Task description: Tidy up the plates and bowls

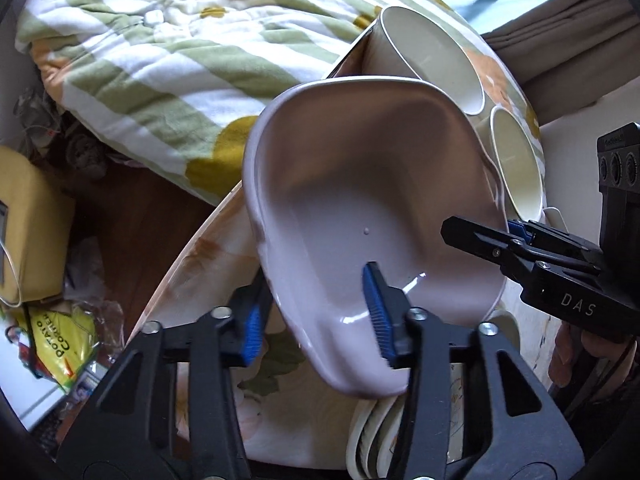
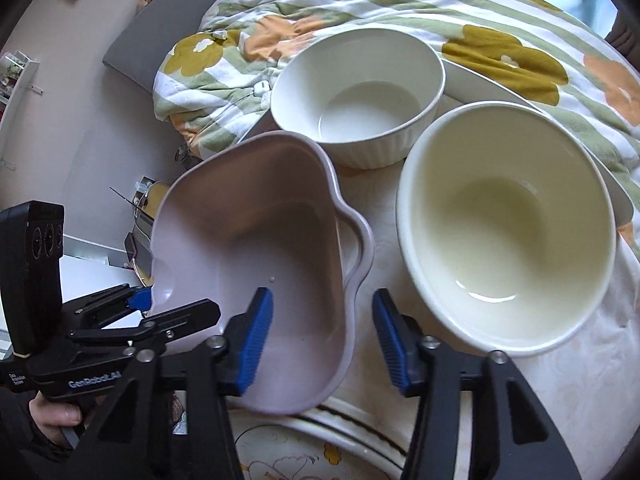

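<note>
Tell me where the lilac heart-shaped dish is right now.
The lilac dish is lifted and tilted over the stacked plates, left of the cream bowl, its rim straddled by both the left gripper and right gripper.

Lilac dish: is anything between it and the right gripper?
Nothing visible: the right gripper straddles the lilac dish's wall, one finger inside, one outside. The cream bowl sits to its right.

Lobed dish (image 2: 256, 280) sits left of the big bowl (image 2: 506, 232), ribbed bowl (image 2: 358, 96) behind both. Stacked plates (image 2: 320, 448) in front, quilt (image 2: 500, 36) behind the desk (image 2: 560, 400).
</note>
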